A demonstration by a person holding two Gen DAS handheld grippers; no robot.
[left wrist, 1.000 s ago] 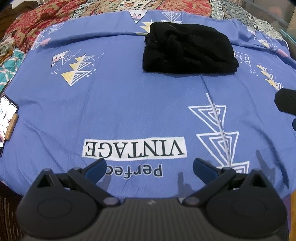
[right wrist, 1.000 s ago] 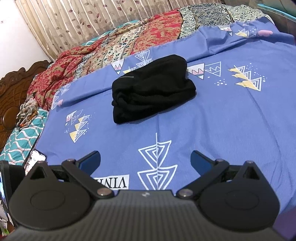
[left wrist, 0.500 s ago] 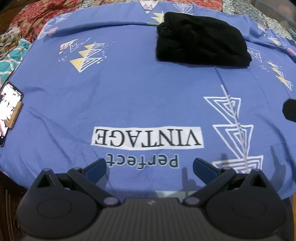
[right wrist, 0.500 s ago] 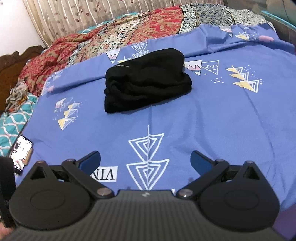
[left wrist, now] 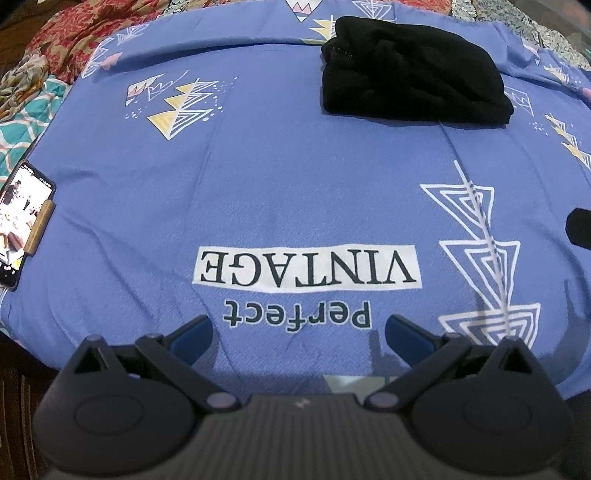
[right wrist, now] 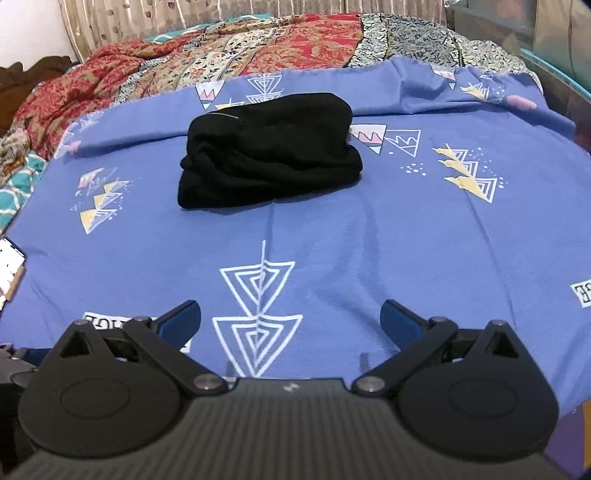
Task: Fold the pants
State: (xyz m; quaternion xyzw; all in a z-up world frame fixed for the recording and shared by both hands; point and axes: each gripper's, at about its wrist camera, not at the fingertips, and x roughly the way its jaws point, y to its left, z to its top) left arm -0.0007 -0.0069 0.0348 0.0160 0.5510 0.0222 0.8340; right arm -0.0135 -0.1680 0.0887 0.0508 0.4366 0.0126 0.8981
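Observation:
Black pants [left wrist: 413, 74] lie folded into a thick bundle on the far part of a blue printed bedsheet [left wrist: 258, 184]; the right wrist view shows the same pants [right wrist: 269, 151] at centre, beyond a white triangle print. My left gripper [left wrist: 297, 332] hovers open over the sheet's near edge, by the "Perfect VINTAGE" print, well short of the pants. Nothing sits between the fingers of my right gripper [right wrist: 290, 314], which is open above the near sheet. A dark piece of the right gripper [left wrist: 580, 230] shows at the left view's right edge.
A lit phone [left wrist: 22, 229] lies at the sheet's left edge, also visible as phone [right wrist: 9, 269]. Red and patterned quilts [right wrist: 229, 55] are heaped behind the sheet, a teal quilt [left wrist: 26, 122] lies to the left, and curtains [right wrist: 184, 14] hang at the back.
Both grippers have drawn back and shifted over the near sheet; the right view has swung left so the pants sit centred. The pants have not moved. Both stay open.

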